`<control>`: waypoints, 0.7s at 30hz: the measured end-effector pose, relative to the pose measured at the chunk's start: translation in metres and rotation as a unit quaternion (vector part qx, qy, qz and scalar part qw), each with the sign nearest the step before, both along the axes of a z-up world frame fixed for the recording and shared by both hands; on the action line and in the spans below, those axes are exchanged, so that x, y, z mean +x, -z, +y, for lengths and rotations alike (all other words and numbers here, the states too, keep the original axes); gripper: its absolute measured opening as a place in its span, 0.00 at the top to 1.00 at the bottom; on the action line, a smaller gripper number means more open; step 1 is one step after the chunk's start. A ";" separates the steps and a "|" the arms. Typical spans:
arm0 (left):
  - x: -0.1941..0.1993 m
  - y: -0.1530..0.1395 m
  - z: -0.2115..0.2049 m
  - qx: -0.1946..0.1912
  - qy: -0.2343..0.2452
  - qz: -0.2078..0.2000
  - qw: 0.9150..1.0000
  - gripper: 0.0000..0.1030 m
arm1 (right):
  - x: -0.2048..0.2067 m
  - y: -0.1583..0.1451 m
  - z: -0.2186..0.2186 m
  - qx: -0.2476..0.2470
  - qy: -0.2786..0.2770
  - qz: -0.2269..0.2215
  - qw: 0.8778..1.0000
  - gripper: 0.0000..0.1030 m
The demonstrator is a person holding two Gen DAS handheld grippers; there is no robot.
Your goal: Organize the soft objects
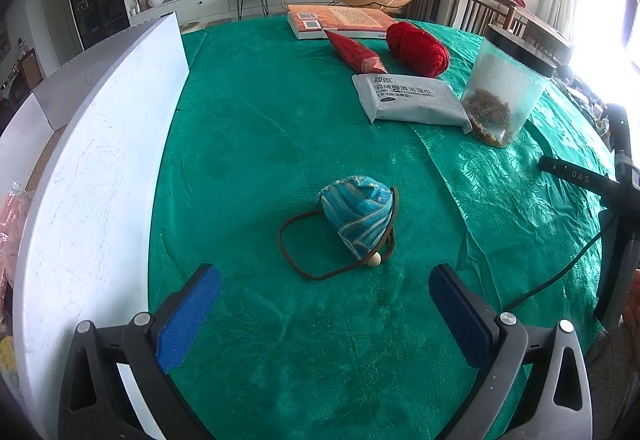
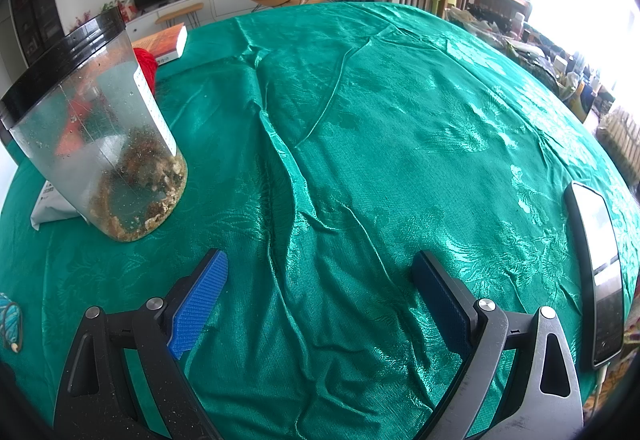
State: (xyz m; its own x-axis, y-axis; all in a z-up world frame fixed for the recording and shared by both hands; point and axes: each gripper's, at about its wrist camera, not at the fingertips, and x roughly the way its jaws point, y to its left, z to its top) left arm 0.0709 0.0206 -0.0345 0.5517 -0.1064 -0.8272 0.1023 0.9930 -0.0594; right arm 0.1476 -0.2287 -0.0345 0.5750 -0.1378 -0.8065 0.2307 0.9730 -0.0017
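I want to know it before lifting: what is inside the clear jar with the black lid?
The clear jar holds a low layer of brown, crumbly dried material at its bottom; the rest looks empty, with dusty walls. What the material is cannot be told. A white packet lies beside it.

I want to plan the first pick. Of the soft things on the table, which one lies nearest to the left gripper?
The blue striped pouch, just ahead of the open left gripper. The red yarn ball and the wipes pack lie farther back.
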 end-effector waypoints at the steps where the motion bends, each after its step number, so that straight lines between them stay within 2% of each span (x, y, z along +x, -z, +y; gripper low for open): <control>1: -0.002 -0.006 0.003 -0.009 -0.002 -0.001 1.000 0.00 | 0.000 0.000 0.000 0.000 0.000 0.000 1.000 0.08; 7: -0.020 -0.052 0.016 -0.072 -0.005 -0.027 0.997 0.00 | 0.000 0.000 0.000 0.000 0.000 0.000 1.000 0.08; 14: -0.040 -0.095 0.033 -0.085 -0.005 -0.065 0.994 0.00 | 0.000 0.000 0.000 0.000 0.000 0.000 1.000 0.08; 19: -0.053 -0.111 0.051 -0.083 -0.010 -0.078 0.993 0.00 | 0.000 0.000 -0.002 0.003 -0.001 -0.001 1.000 0.08; 21: -0.061 -0.116 0.060 -0.086 -0.016 -0.089 0.992 0.00 | 0.003 -0.003 -0.001 0.017 -0.023 0.001 1.000 0.09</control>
State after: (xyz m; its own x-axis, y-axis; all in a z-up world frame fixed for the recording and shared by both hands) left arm 0.0099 0.0802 0.0817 0.6933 -0.2188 -0.6867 0.0961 0.9724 -0.2128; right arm 0.1511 -0.2299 -0.0318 0.5790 -0.0836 -0.8110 0.1862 0.9820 0.0317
